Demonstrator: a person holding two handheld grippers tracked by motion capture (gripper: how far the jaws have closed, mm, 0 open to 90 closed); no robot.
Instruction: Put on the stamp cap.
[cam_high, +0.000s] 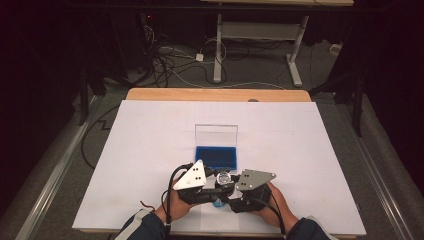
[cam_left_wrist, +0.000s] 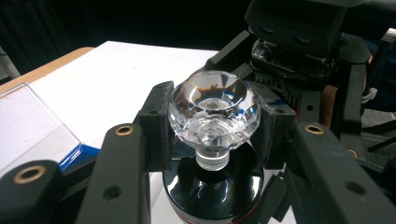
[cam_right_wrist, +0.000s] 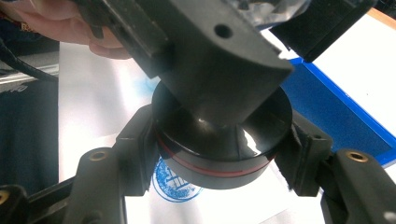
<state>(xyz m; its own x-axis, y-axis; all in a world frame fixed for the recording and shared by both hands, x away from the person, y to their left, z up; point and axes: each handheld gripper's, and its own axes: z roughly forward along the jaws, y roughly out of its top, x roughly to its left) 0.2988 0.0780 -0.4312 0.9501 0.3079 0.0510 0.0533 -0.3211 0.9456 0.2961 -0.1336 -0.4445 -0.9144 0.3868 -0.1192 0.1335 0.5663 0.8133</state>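
A stamp with a clear faceted crystal knob on a round black base with a red stripe hangs just above the white sheet, near the table's front edge. My left gripper is shut on the knob, one pad on each side. My right gripper is shut on the black base from the opposite side. In the high view the left gripper and right gripper meet nose to nose. A round blue stamp print lies on the paper under the base.
A blue ink pad sits in a case with its clear lid standing upright, just beyond the grippers. A white sheet covers the wooden table. Cables and a desk frame lie on the floor behind.
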